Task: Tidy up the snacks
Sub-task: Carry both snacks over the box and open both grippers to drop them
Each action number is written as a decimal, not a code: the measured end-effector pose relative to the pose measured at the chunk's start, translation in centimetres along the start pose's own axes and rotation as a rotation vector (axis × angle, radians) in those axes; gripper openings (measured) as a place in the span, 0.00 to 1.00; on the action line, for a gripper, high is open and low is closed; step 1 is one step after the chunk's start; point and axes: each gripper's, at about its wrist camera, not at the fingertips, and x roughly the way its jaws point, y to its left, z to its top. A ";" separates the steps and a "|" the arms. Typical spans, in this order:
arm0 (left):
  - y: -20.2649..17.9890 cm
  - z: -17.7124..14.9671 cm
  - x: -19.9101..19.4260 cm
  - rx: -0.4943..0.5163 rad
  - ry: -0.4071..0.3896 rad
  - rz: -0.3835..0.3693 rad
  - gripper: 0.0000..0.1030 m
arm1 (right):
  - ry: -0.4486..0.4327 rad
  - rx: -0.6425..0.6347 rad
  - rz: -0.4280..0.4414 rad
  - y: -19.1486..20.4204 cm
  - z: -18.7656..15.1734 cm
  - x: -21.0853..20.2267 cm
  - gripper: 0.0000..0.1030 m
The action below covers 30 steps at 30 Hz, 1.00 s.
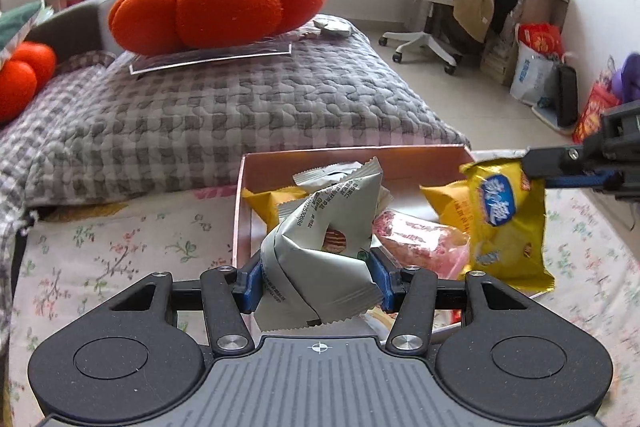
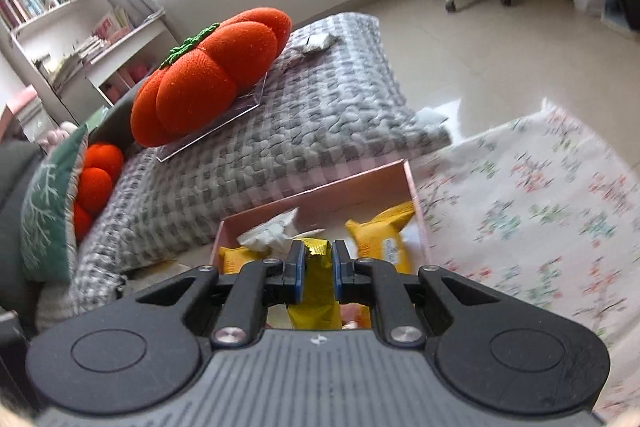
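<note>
Over the pink cardboard box (image 1: pixel 400 157) on the floral sheet (image 1: pixel 100 247), the left gripper (image 1: pixel 316 279) squeezes a crumpled white snack packet (image 1: pixel 320 247) between its blue pads, the packet's long axis running from about 7 to 1 o'clock in the left wrist view, crimped end up. At 3 o'clock, the right gripper (image 1: pixel 532 167) pinches the top seam of a yellow snack packet (image 1: pixel 504 223), which hangs lengthwise toward 6 o'clock above the box's right wall. That thin seam hold looks risky: a swing could slip it free or drop it outside onto the sheet. The crushed white packet may spring loose or snag neighbouring snacks when released.
</note>
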 end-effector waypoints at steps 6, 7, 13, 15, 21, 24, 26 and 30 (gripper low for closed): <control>-0.1 -0.5 0.9 0.049 -0.027 0.005 0.53 | -0.005 0.020 0.027 0.4 -0.8 2.0 0.12; 0.1 -0.6 0.8 0.048 -0.034 0.008 0.57 | -0.004 0.030 0.044 0.4 -0.9 2.3 0.12; 1.8 -0.2 -0.7 -0.011 -0.072 -0.019 0.61 | 0.047 0.031 0.089 0.9 -1.8 3.9 0.13; 2.1 -0.1 -1.3 -0.025 -0.084 -0.030 0.60 | 0.054 0.020 0.081 0.8 -1.9 4.1 0.14; 2.1 -0.1 -1.7 -0.045 -0.070 -0.029 0.59 | 0.150 -0.052 0.021 0.9 -3.2 5.7 0.14; 2.0 -0.2 -2.0 -0.052 -0.061 -0.030 0.60 | 0.169 -0.140 0.002 2.1 -4.5 6.4 0.15; 2.0 -0.2 -2.5 -0.062 -0.060 -0.016 0.61 | 0.132 -0.176 0.015 2.7 -4.1 5.5 0.19; 2.7 -0.4 -2.8 -0.127 -0.008 0.015 0.63 | 0.079 -0.092 0.053 1.7 -2.2 3.0 0.26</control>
